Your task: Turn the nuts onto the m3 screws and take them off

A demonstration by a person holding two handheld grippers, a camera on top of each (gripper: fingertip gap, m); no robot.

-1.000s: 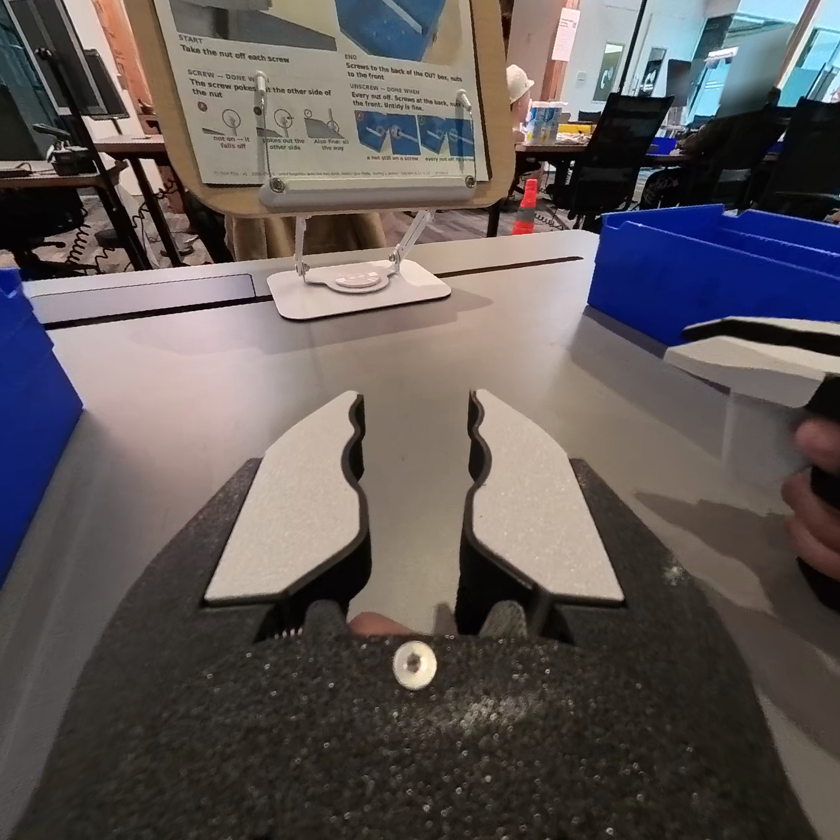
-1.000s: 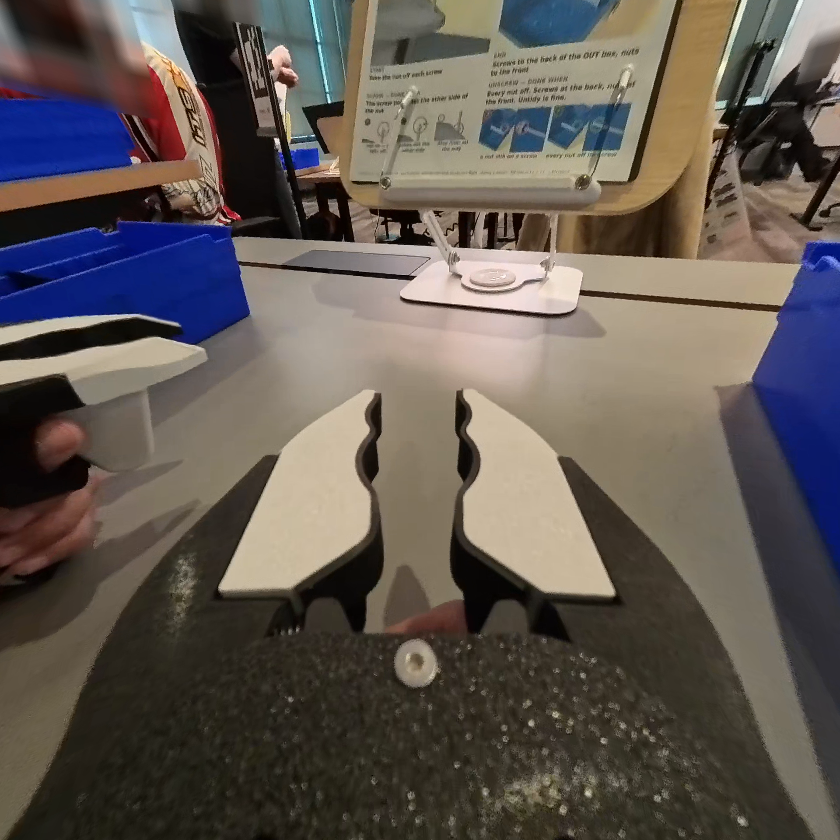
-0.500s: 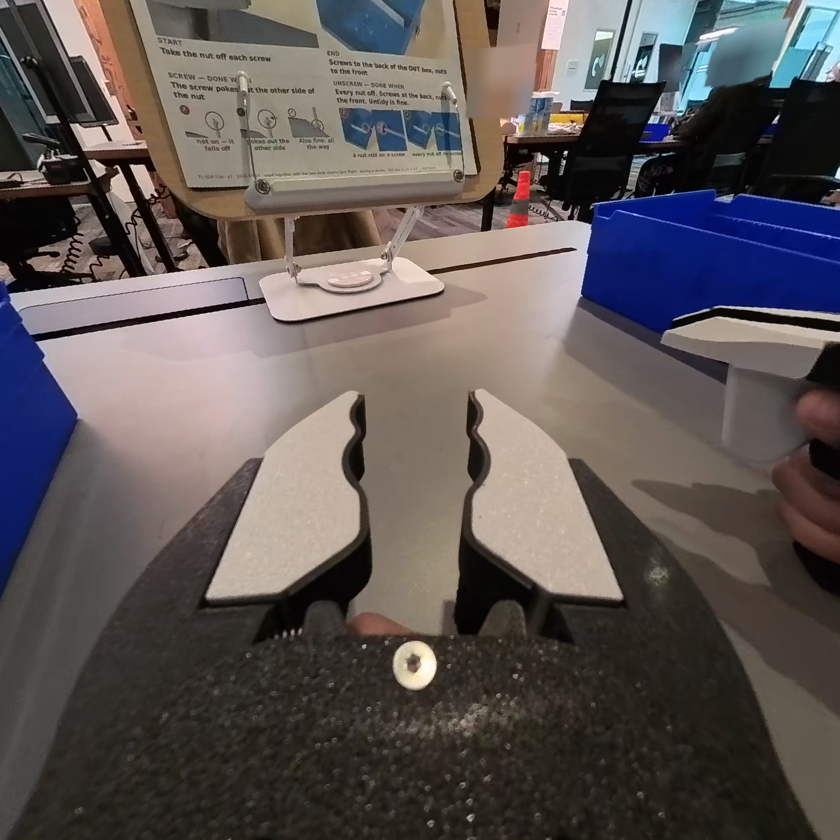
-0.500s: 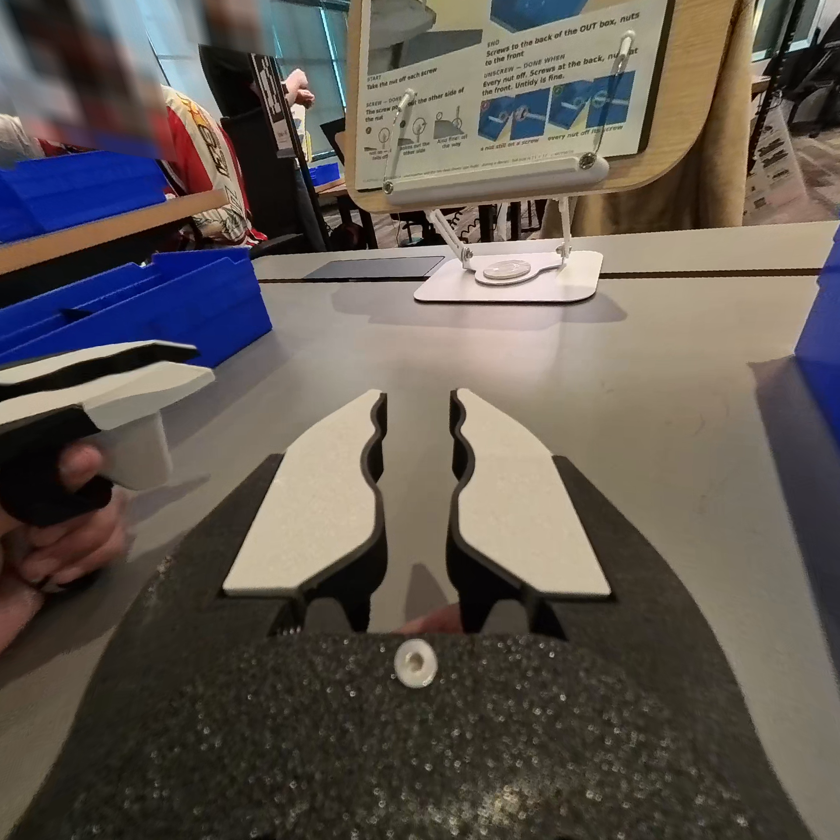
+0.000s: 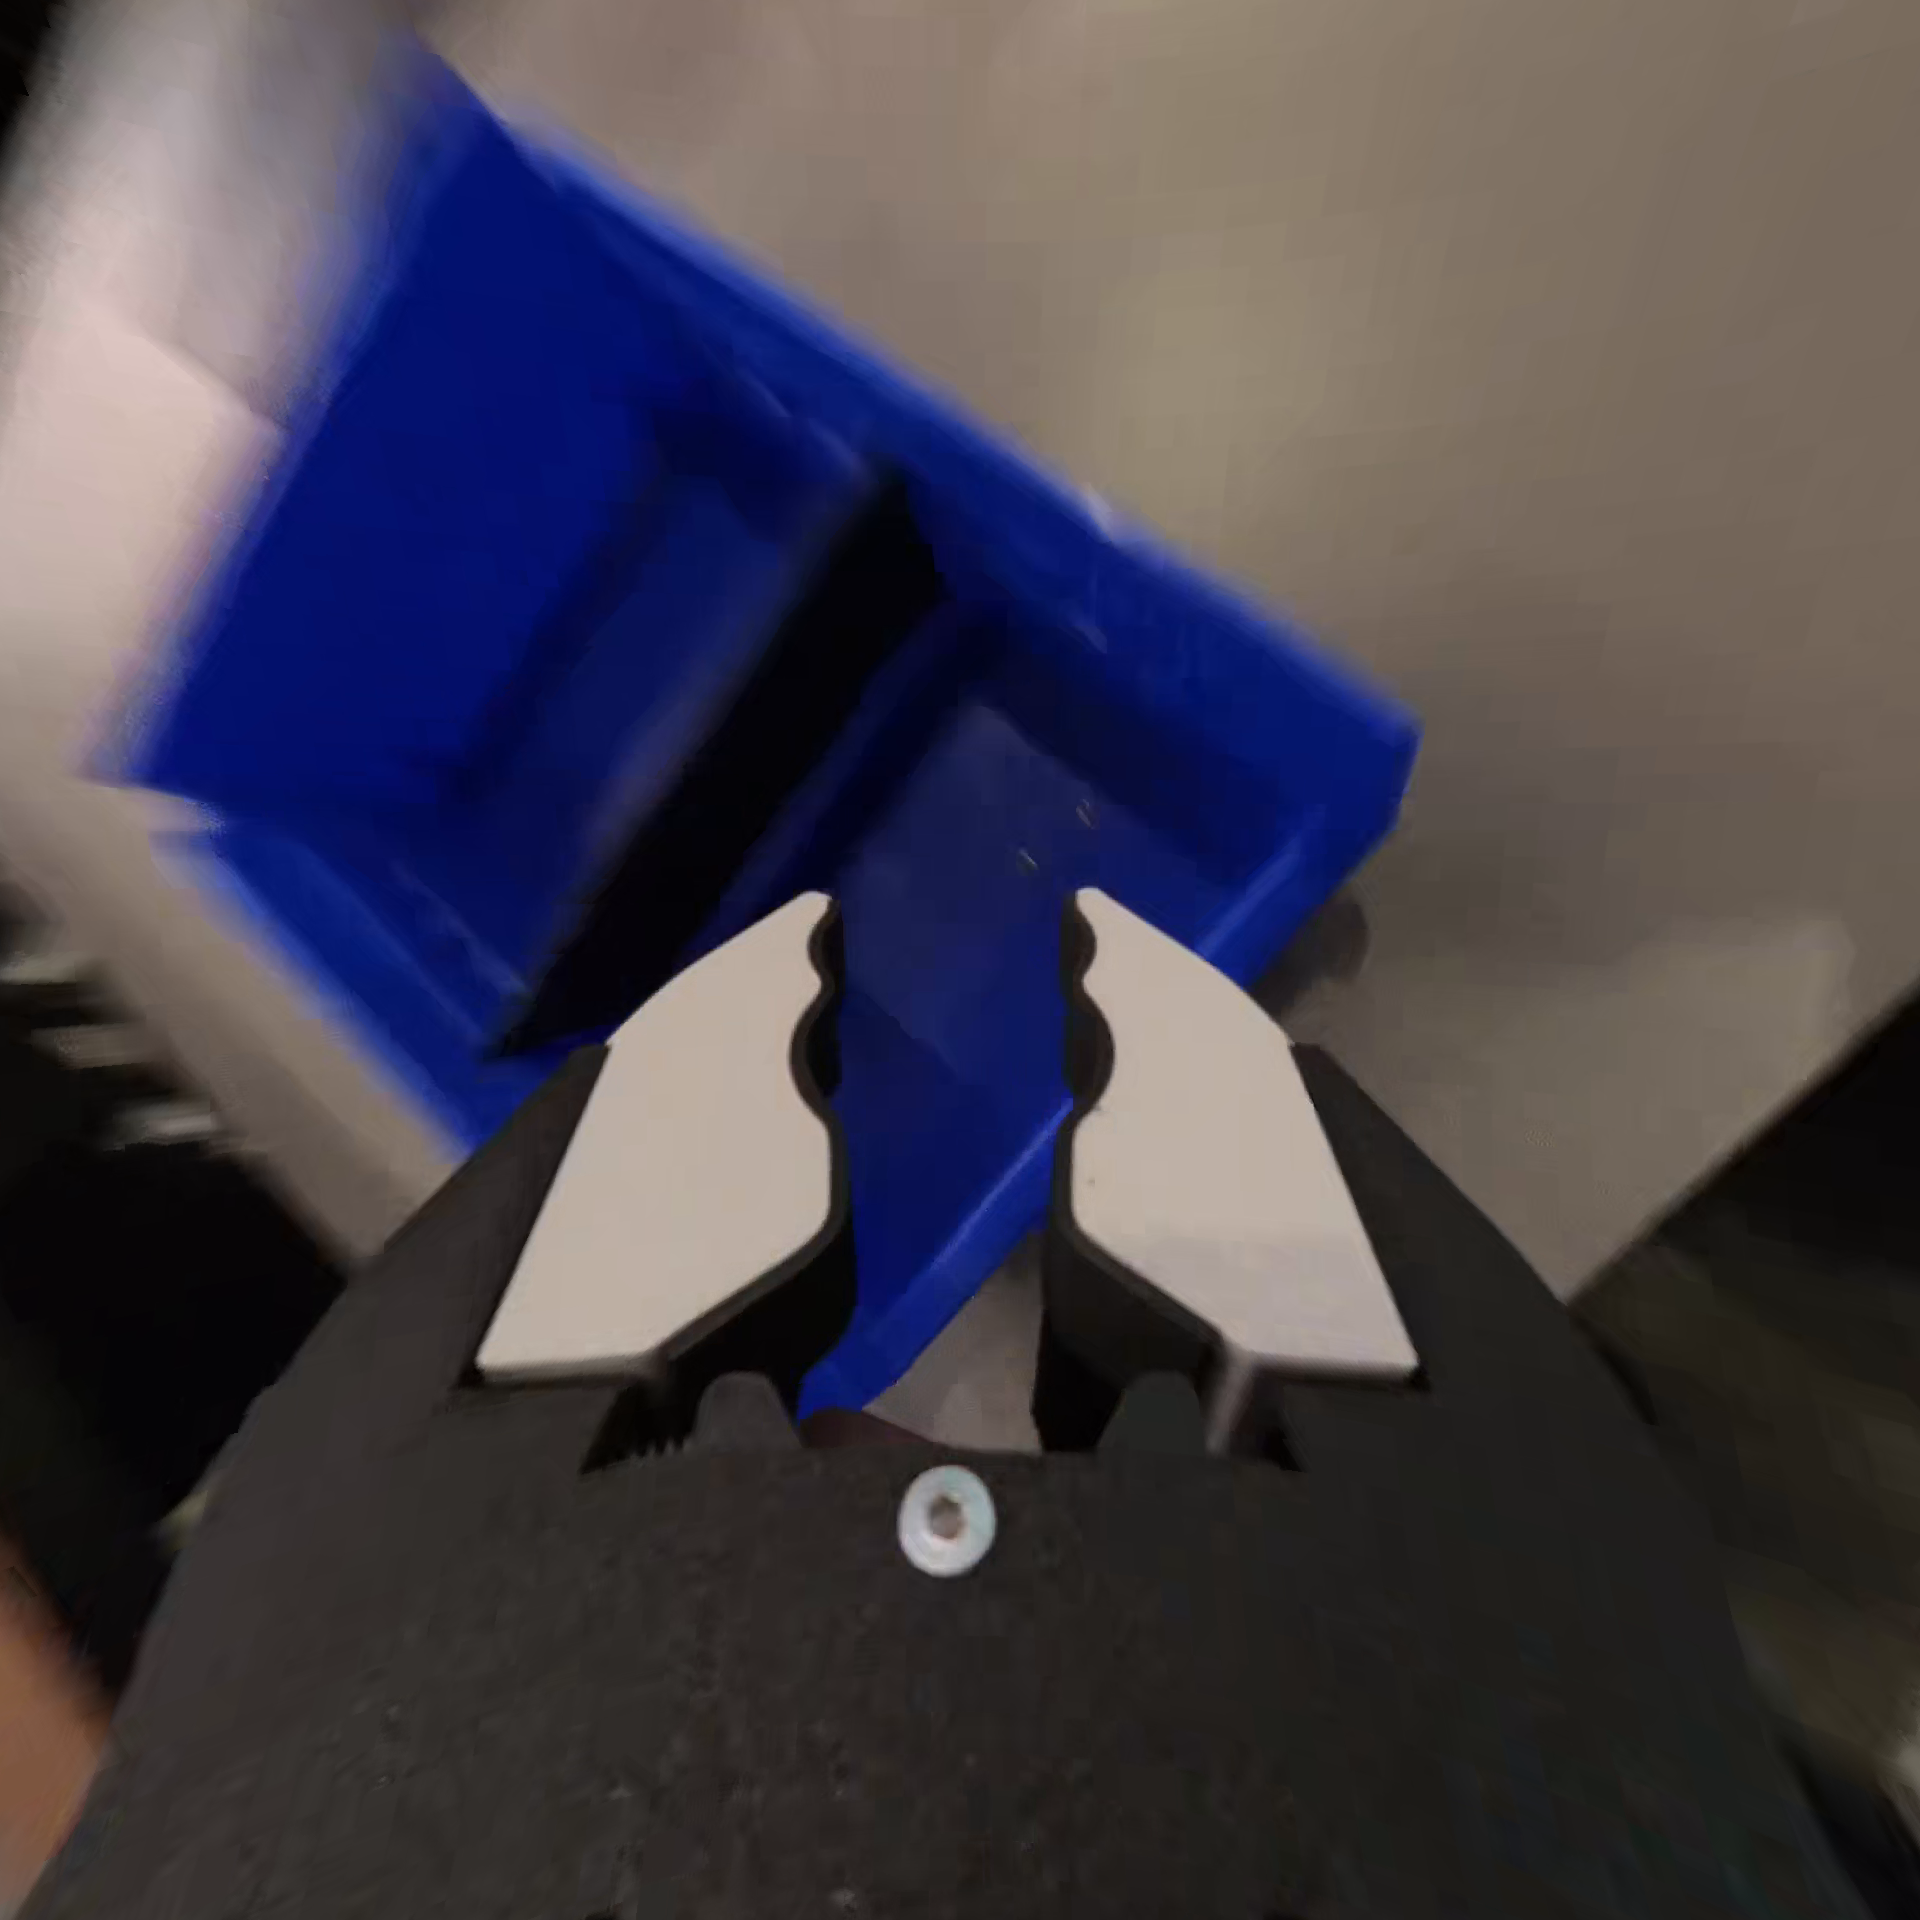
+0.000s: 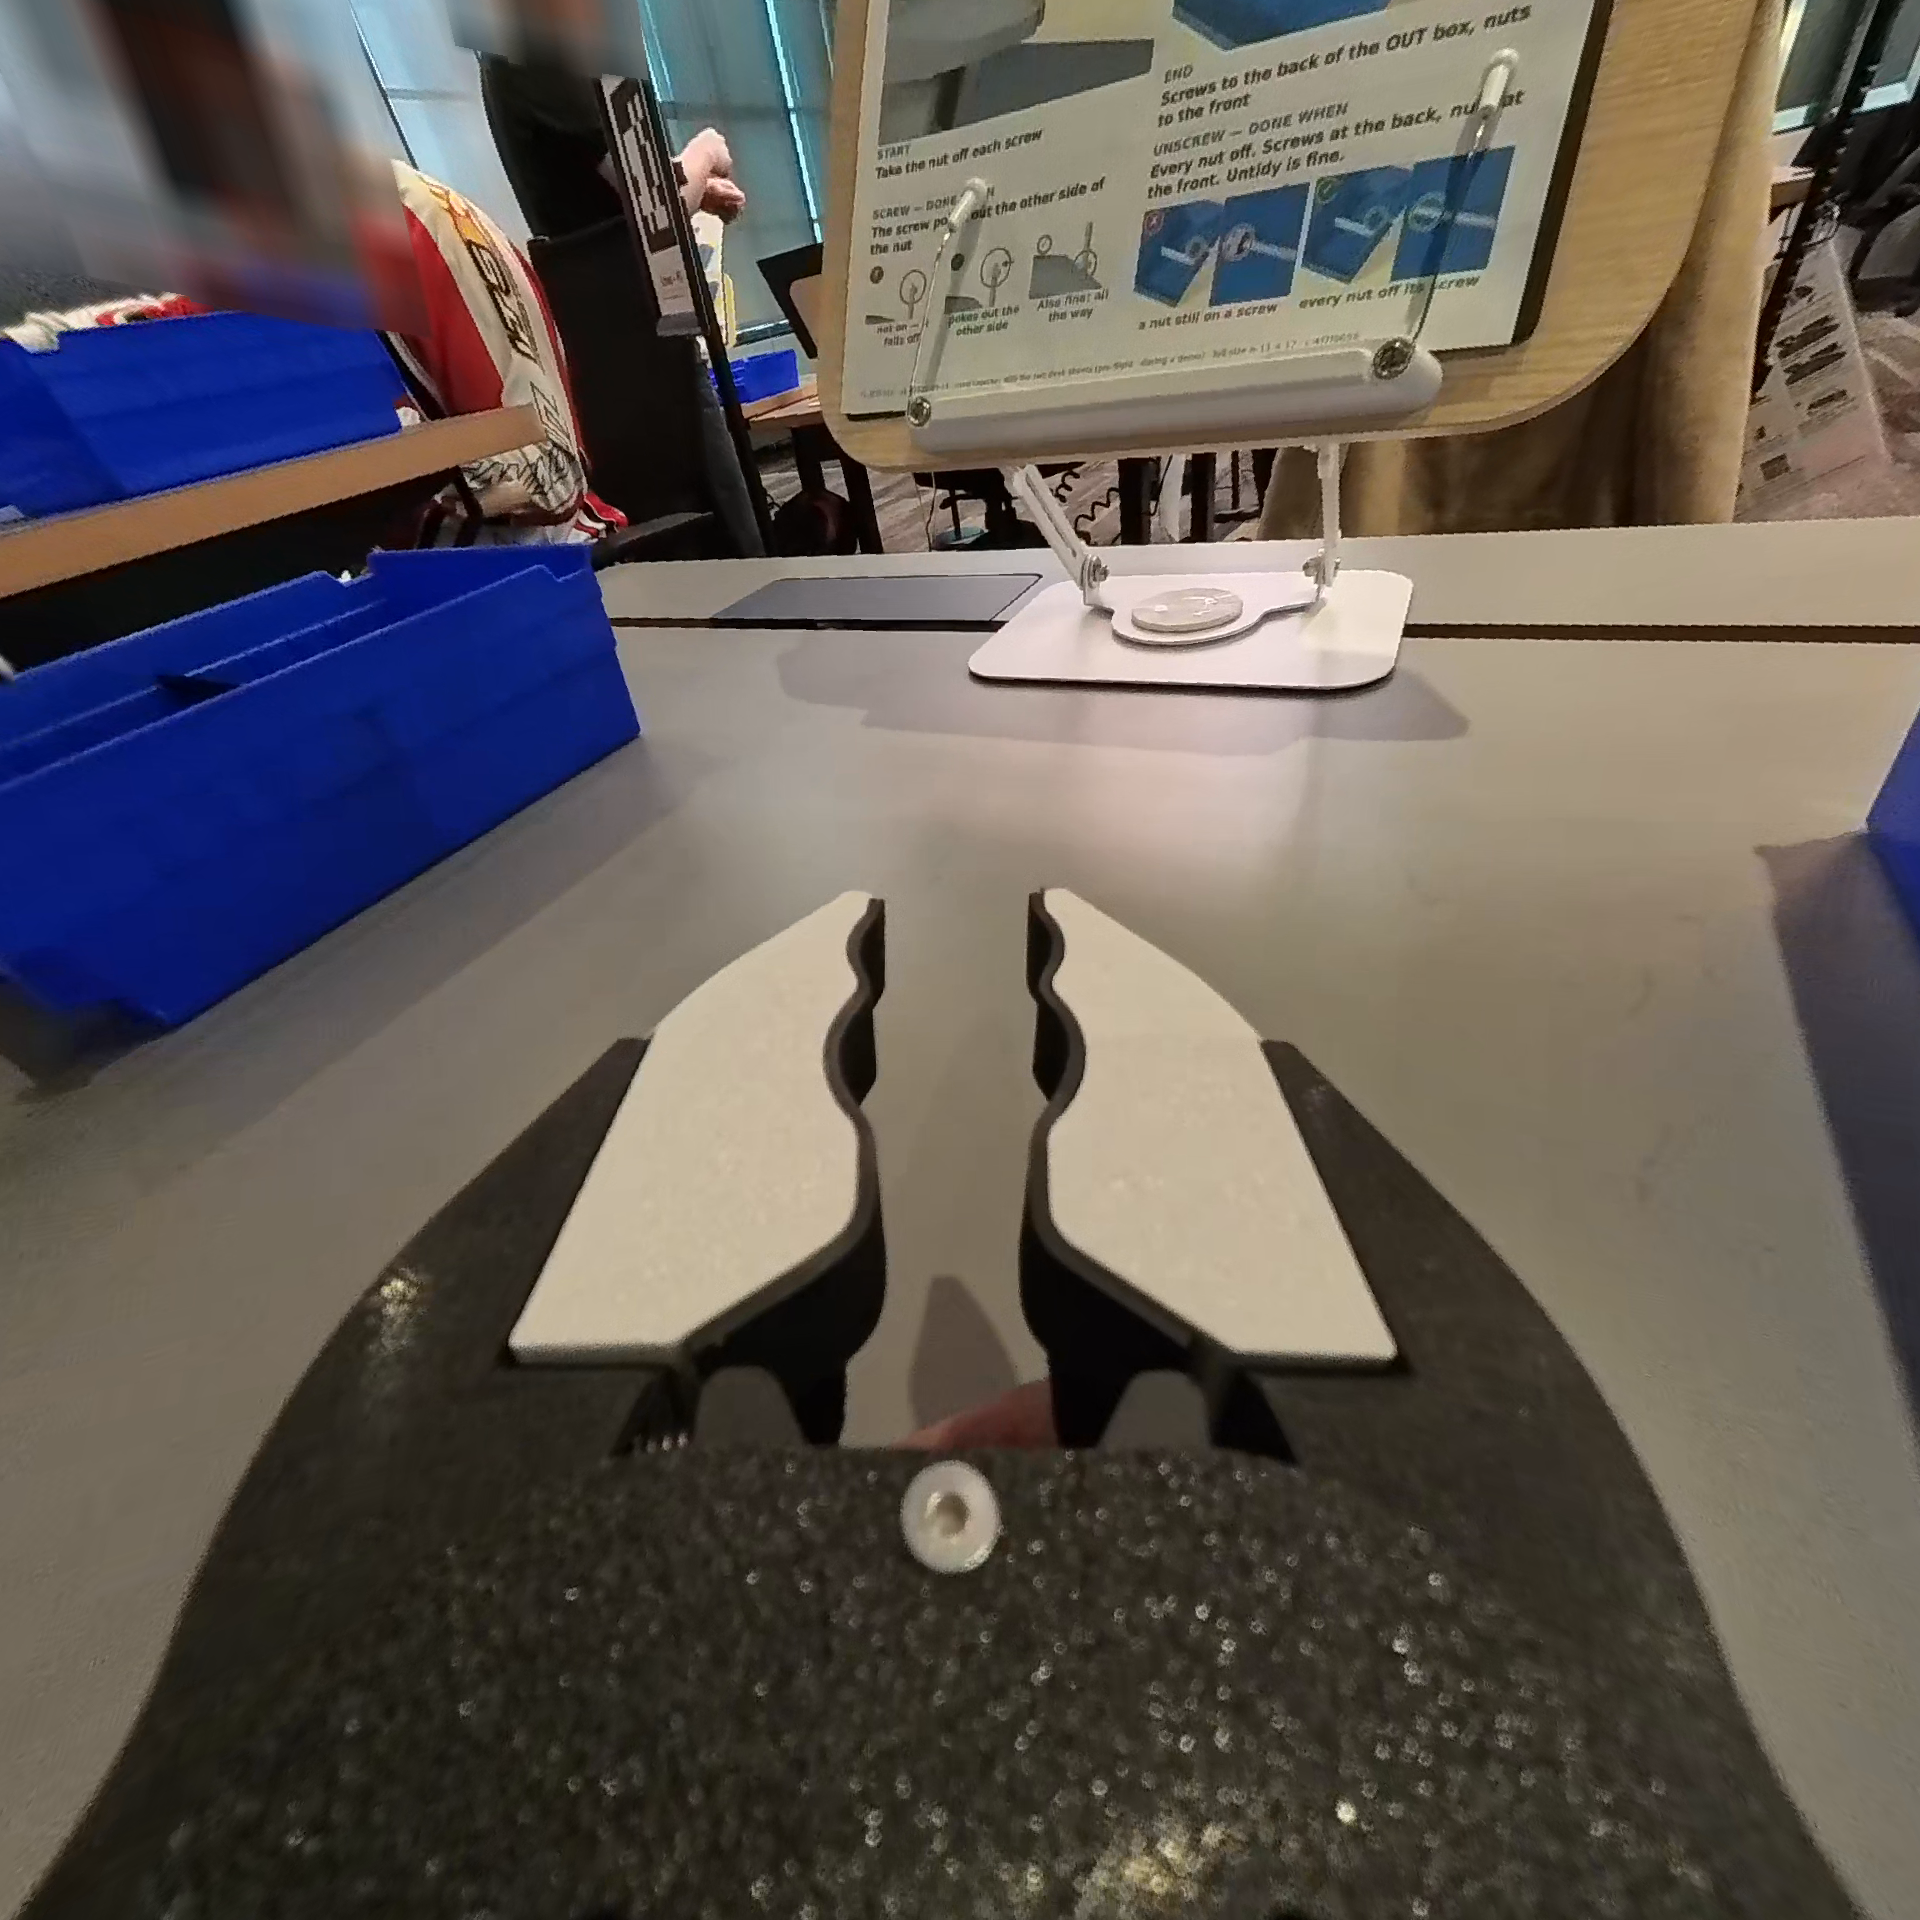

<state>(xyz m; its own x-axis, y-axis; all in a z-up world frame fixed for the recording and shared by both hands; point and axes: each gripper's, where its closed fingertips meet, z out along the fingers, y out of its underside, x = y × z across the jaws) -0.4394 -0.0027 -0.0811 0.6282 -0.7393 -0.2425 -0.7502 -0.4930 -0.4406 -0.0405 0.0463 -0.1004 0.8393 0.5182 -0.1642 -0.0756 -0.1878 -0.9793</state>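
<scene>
In the left wrist view, blurred by motion, my left gripper is open and empty, pointing down into a blue bin with a dark divider. Two tiny metal pieces lie on the bin floor just beyond the fingertips; I cannot tell whether they are screws or nuts. My right gripper is open and empty, low over the grey table. The same kind of blue bin stands to its left, its contents hidden.
An instruction board on a white stand stands at the back of the table. The corner of another blue bin shows at the right edge. A person in a red and white shirt is behind the table, beside a shelf of blue bins. The tips of one gripper are about 40 cm away from the tips of the other.
My left gripper has swung to the left and tipped down over the blue bin, and no longer shows in the right wrist view. My right gripper has hardly moved.
</scene>
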